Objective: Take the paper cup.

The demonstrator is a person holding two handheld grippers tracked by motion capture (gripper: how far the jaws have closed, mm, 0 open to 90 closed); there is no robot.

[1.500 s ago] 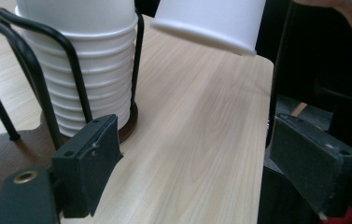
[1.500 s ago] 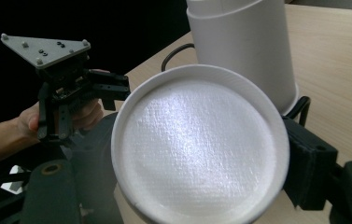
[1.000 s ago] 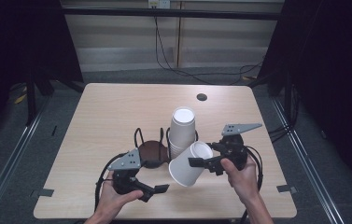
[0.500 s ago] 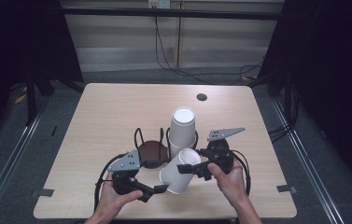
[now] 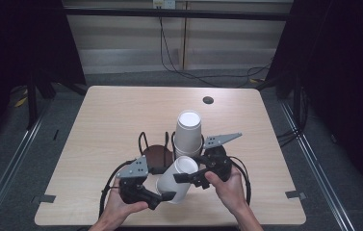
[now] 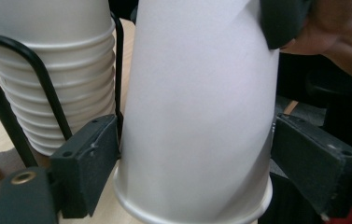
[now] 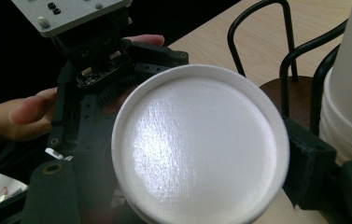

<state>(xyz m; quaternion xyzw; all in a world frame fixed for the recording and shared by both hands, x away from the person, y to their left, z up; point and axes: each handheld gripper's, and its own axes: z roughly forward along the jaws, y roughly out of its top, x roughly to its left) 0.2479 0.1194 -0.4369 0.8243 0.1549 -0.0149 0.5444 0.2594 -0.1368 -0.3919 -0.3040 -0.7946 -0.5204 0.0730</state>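
A white paper cup (image 5: pixel 176 180) lies tilted in the air between both hands, above the table's front edge. My right gripper (image 5: pixel 188 173) is shut on its base end; in the right gripper view the cup's flat bottom (image 7: pixel 197 144) faces the camera between the pads of my right gripper (image 7: pixel 183 182). My left gripper (image 5: pixel 164 195) stands around the rim end. Its jaws have just been opening: in the left gripper view the cup (image 6: pixel 197 116) sits between them, one pad (image 6: pixel 89 163) touching, the other a sliver apart.
A tall stack of white cups (image 5: pixel 188 132) stands upside down in a black wire holder (image 5: pixel 157 154) with a brown base, just behind the hands. A dark round hole (image 5: pixel 208 100) sits farther back in the wooden table (image 5: pixel 111 120). Cables trail from both grippers.
The right hand has carried the cup left and slightly down, so its rim end now sits between the left gripper's jaws. The left hand has stayed in place.
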